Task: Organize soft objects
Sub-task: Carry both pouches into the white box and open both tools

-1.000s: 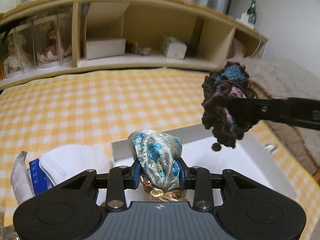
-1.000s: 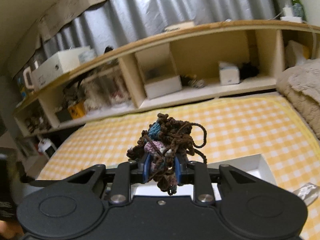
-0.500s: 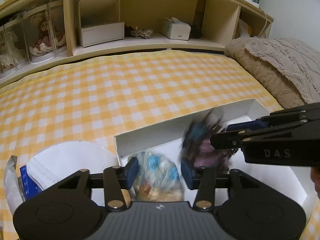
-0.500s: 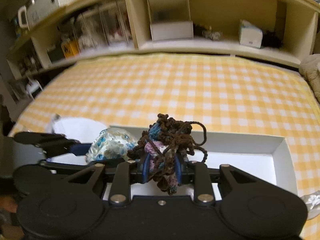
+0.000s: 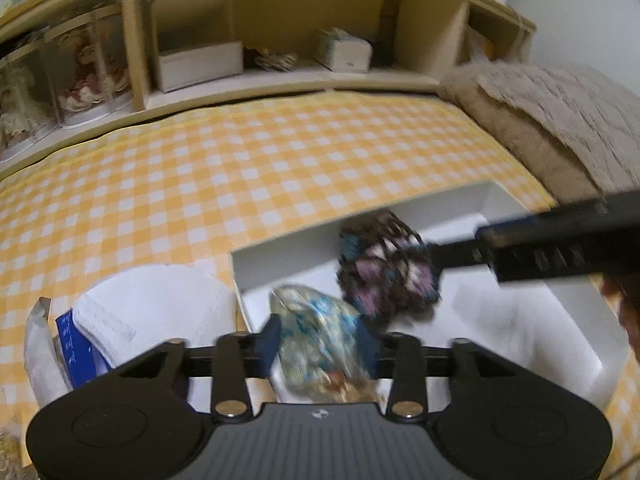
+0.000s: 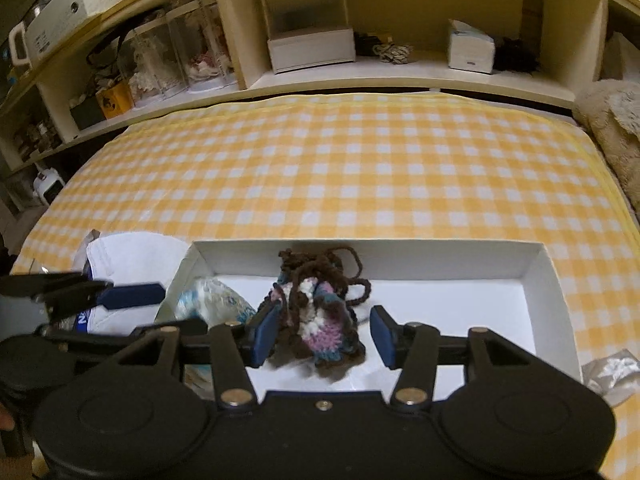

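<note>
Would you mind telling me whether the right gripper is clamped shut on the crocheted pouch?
No, the right gripper fingers stand wide apart around the crocheted pouch, lying in the white box.

Brown crochet pouch point(image 6: 316, 312) beside brocade pouch point(image 5: 320, 340), inside white box point(image 6: 536, 280)

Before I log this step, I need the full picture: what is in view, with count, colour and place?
crocheted pouch: one, brown with pink, white and teal, in the box between the right jaws
brocade pouch: one, silver-blue floral, at the box's left end between the left jaws
box: one, white, open, on the cloth
checked cloth: one, yellow and white, covering the surface
white fabric: one, left of the box
blanket: one, beige, far right
shelf: one, wooden, behind, holding small boxes and clutter
left gripper: one, black, jaws apart
right gripper: one, black, open
</note>
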The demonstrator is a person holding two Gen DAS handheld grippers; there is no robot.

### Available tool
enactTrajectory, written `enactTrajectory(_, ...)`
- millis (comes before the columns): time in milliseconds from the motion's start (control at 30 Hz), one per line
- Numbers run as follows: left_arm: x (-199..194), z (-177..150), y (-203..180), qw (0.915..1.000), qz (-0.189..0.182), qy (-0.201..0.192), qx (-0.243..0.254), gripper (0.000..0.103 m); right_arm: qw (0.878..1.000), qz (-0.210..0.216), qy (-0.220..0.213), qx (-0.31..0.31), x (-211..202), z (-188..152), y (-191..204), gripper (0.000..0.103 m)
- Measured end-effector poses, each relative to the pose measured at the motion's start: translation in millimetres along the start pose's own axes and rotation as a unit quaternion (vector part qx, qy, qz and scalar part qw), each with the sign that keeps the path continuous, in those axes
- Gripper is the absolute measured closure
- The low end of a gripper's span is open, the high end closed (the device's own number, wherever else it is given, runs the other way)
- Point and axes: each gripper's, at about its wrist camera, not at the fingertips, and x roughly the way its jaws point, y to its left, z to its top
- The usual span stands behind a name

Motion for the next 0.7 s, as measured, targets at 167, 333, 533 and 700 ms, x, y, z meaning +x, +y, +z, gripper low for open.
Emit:
enactTrajectory(167,-13.2,-7.3,-14.8,0.9987,-0.007,0.033,0.039,0.085,1.0,-0.002,-0.004,0.012,-5.4,-1.4,-4.0,0.051)
enactTrajectory(333,-0.4,-22.9,-33.5,0.9933,-0.027,0.082,0.077,0.084,1.0,0.001,-0.005,0.014,-5.8,-2.7,-3.0,0.051)
enactTrajectory(533,27.7,-21.1,-23.0,0.9952,0.018,0.082,0.05,0.084,1.0,0.005,0.007,0.006,-4.1,-5.9,-2.2,0.051)
enactTrajectory(700,27.0,-14.4,-12.1,0.9964,0.022,0.075,0.033,0.084,1.0,0.004,0.014,0.007,-1.6,-7.3,-4.7,0.051)
